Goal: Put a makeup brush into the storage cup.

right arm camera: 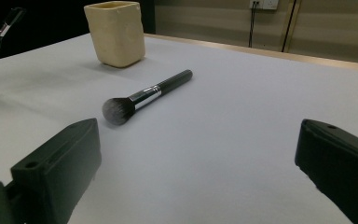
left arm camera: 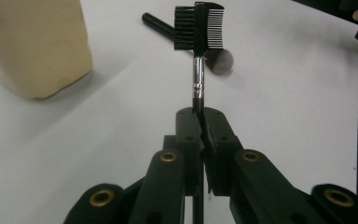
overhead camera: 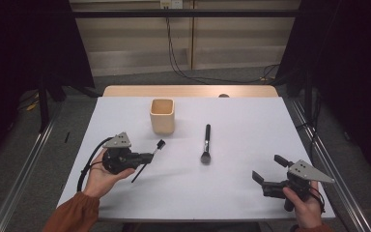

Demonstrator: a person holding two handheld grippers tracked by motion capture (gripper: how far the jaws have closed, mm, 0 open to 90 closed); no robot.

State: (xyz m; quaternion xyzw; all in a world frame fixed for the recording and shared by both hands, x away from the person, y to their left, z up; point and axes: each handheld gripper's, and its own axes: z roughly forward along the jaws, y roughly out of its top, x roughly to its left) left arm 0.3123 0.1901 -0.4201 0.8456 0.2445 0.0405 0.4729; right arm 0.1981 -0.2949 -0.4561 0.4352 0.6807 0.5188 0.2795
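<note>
Here, the left gripper, jaws pressed together, clamps the thin handle of a small brow comb; the comb's head, bristles on one side and fine teeth on the other, sticks out past the jaw tips and is lifted off the table, as the high view shows it above its own shadow. The left hand cradles the gripper body from below, an orange sleeve behind it. Just beyond the comb's head stands a cream cup, upright, mouth open, apart from the comb. To its right lies a black makeup brush flat on the white table, bristles toward the person. Well apart, near the table's right front corner, the right gripper rests in the right hand, jaws spread wide, nothing between them.
</note>
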